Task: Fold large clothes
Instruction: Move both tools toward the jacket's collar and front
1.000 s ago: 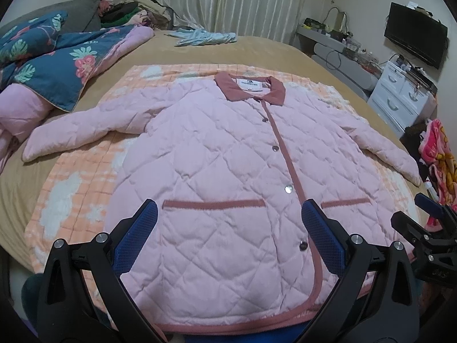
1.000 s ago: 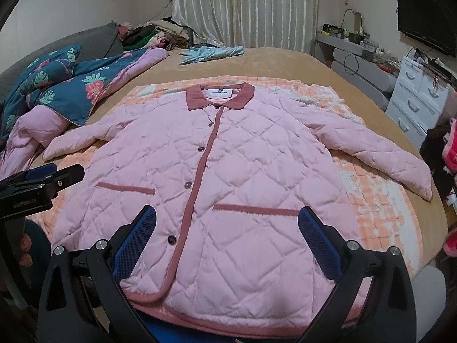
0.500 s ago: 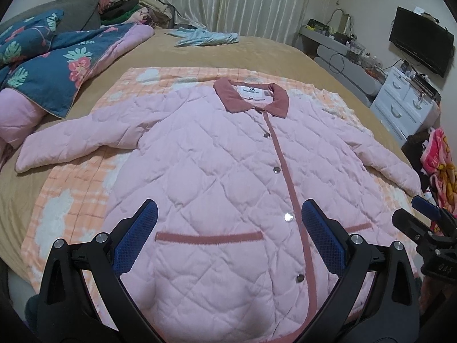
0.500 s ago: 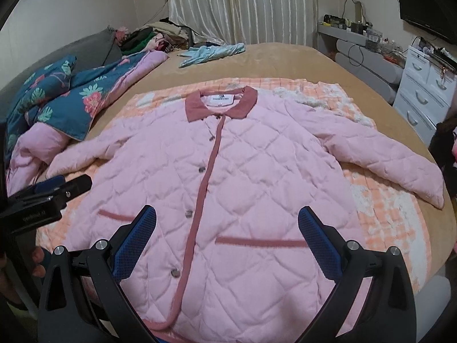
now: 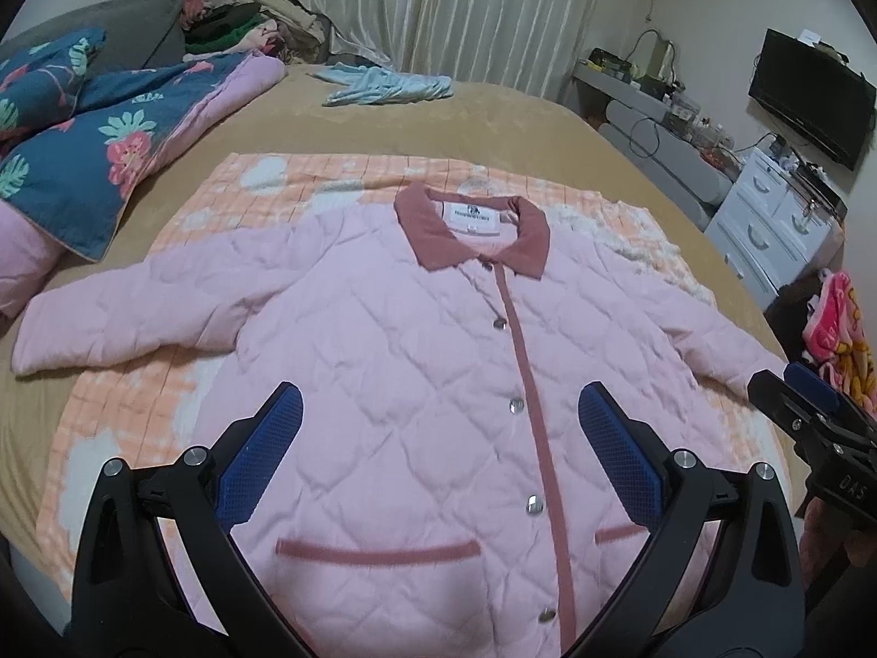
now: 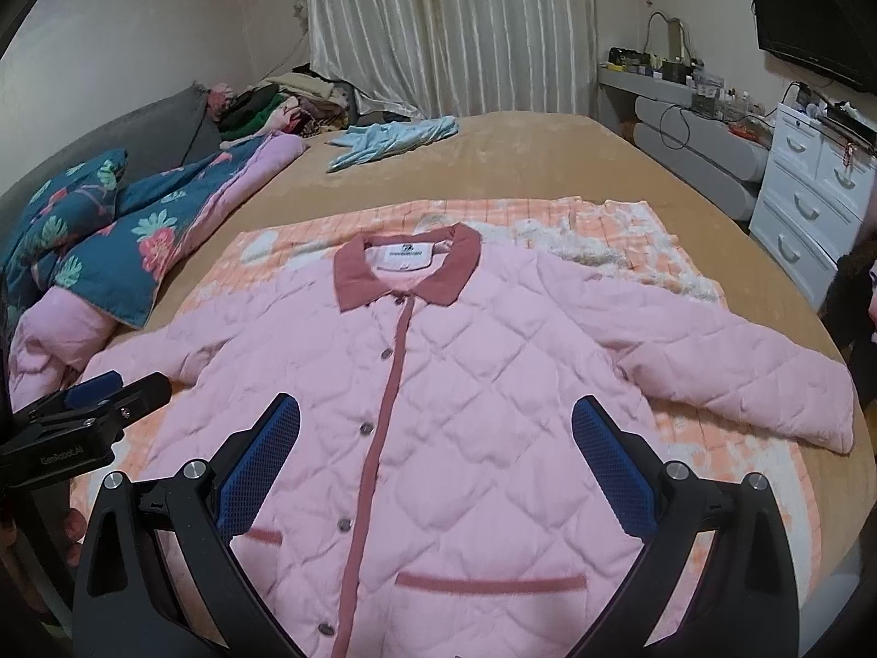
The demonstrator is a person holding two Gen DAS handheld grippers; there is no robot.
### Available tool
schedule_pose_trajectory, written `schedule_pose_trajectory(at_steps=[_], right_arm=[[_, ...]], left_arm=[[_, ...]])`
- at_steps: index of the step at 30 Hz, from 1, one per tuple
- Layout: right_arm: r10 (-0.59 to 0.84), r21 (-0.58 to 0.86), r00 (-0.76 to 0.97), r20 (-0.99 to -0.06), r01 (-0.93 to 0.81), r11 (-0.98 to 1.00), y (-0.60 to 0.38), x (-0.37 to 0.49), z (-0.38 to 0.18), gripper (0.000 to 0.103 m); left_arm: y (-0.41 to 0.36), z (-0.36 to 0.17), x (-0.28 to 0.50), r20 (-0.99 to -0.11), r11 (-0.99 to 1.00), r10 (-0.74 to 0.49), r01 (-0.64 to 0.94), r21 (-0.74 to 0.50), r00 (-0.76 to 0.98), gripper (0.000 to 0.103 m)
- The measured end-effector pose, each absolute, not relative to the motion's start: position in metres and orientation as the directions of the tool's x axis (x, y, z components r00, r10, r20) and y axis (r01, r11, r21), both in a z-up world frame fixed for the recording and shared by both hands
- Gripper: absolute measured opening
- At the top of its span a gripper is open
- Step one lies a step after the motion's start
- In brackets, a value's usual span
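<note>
The pink quilted jacket (image 5: 416, 384) lies flat and buttoned on the orange checked blanket (image 5: 307, 186), collar (image 5: 471, 230) away from me, both sleeves spread out. My left claw (image 5: 438, 427) hangs above its chest, fingers wide apart and empty. My right claw (image 6: 436, 433), beside it, is likewise spread and empty.

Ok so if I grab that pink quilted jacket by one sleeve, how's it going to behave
The pink quilted jacket looks padded and soft, so it would likely drape rather than hold shape. Lifted by one sleeve, the wide body would probably trail. Its fastened buttons should keep the front together.
</note>
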State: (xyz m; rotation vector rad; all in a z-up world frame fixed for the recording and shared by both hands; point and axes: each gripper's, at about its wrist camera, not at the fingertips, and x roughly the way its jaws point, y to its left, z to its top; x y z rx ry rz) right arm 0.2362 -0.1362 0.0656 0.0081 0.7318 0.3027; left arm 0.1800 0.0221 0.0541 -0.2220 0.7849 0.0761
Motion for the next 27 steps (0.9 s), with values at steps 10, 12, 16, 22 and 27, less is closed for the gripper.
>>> schedule_pose_trajectory(at_steps=[10,12,16,22,27], right_arm=[[0.255,0.156,0.734,-0.629,-0.202,0.967,-0.152,0.296,0.086,0.099],[0.251,0.17,0.742,-0.622,-0.185,0.968,-0.157,0.31,0.09,0.099],[0.241,0.191,0.752,-0.614,-0.155,0.969,-0.167,0.33,0.092,0.099],[0.187,0.189,0.762,-0.62,-0.086,0.978,-0.194,0.353,0.081,0.099],[0.119,0.197,0.758,-0.641,0.012,0.98,-0.229,0.368,0.061,0.099]], left_arm=[[0.02,0.065,0.233,-0.711,0.971,-0.006,-0.165,-0.171,0.703,0.095],[0.018,0.065,0.242,-0.708,0.972,-0.012,-0.159,-0.175,0.706,0.095],[0.012,0.064,0.26,-0.711,0.974,-0.022,-0.146,-0.175,0.703,0.095],[-0.002,0.057,0.291,-0.725,0.977,-0.038,-0.127,-0.172,0.688,0.095],[-0.013,0.046,0.313,-0.739,0.978,-0.051,-0.118,-0.175,0.672,0.095]])
